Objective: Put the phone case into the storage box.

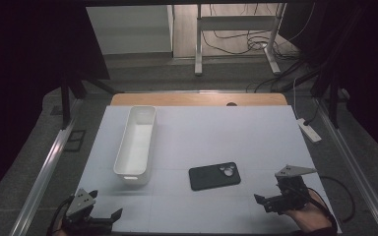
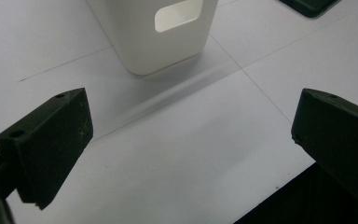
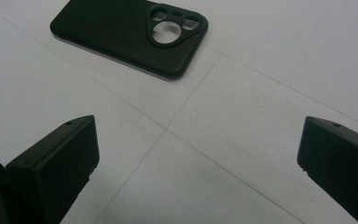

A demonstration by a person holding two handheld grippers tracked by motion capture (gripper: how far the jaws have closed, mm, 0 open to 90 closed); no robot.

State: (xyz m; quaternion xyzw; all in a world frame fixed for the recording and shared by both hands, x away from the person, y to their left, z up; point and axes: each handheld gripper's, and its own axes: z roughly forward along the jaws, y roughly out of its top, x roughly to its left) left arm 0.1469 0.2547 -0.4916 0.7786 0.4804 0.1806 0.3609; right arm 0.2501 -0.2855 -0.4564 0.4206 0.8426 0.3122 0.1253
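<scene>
Right gripper point(image 1: 266, 202) low at the near right of the table point(image 1: 256, 132), jaws spread wide with nothing between them but bare white surface, seen plainly in the right gripper view point(image 3: 198, 154). Just beyond those jaws, toward the table's middle, a black phone case point(image 3: 126, 35) lying flat, back up, camera cut-out turned toward the right gripper's side; near the gripper yet clear of both jaws, no contact. In the high view the same phone case point(image 1: 214, 176) a little right of the white bin point(image 1: 137, 145) and slightly nearer the table's front edge than the bin's middle. Left gripper point(image 1: 110, 217) at the near left corner, well apart from the phone case, jaws likewise wide apart and holding nothing, over bare table in the left gripper view point(image 2: 191, 140). Straight ahead of it, the bin's near end wall point(image 2: 163, 35), with its handle slot, standing upright on the surface, not touched. Bin long and narrow, running away from the front edge toward the far wooden strip point(image 1: 197, 100) of the table, open at the top. A hand point(image 1: 309, 219) behind the right gripper at the bottom edge.
</scene>
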